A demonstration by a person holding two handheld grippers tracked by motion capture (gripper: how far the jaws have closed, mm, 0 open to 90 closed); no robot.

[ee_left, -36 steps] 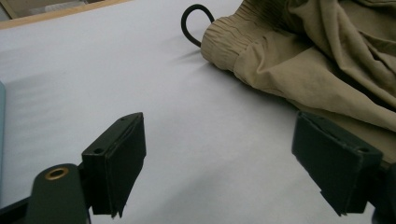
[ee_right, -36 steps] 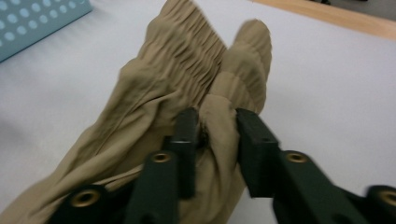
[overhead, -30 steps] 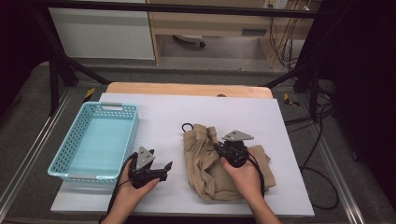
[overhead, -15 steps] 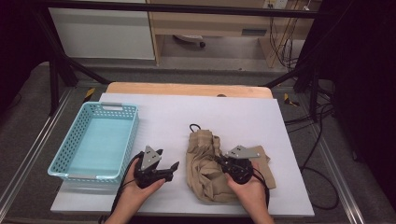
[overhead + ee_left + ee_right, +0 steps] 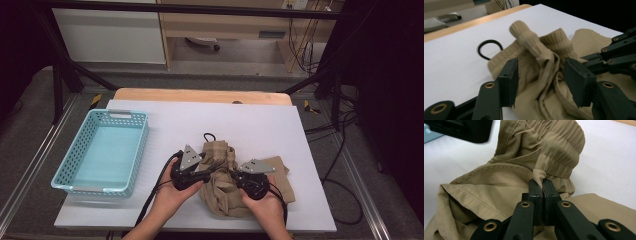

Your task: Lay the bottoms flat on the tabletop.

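**Ana:** High view first: the white surface [image 5: 260,120] carries a blue basket [image 5: 80,165] well off to the far side of the left gripper [image 5: 202,170], and the tan trousers [image 5: 225,192] lie bunched between the two pairs of jaws. How will that cloth behave?

**Ben:** Soft and light, I'd judge. It folds and sags wherever it isn't held, so one grip will only drag a corner.

**Ana:** And the right gripper [image 5: 543,187]?

**Ben:** Its jaws are pressed together on a pinch of thin fabric, just below the gathered waistband [image 5: 560,150] that rises straight ahead of them.

**Ana:** The left one?

**Ben:** Half spread, and they have just been closing. A ridge of trousers stands between the pads [image 5: 510,80], not yet squeezed. The ribbed cuffs [image 5: 529,37] sit just beyond the jaws, with a black loop of cord [image 5: 489,42] further out.

**Ana:** Best hold?

**Ben:** Probably the elastic band or a cuff; thicker cloth should slip less.
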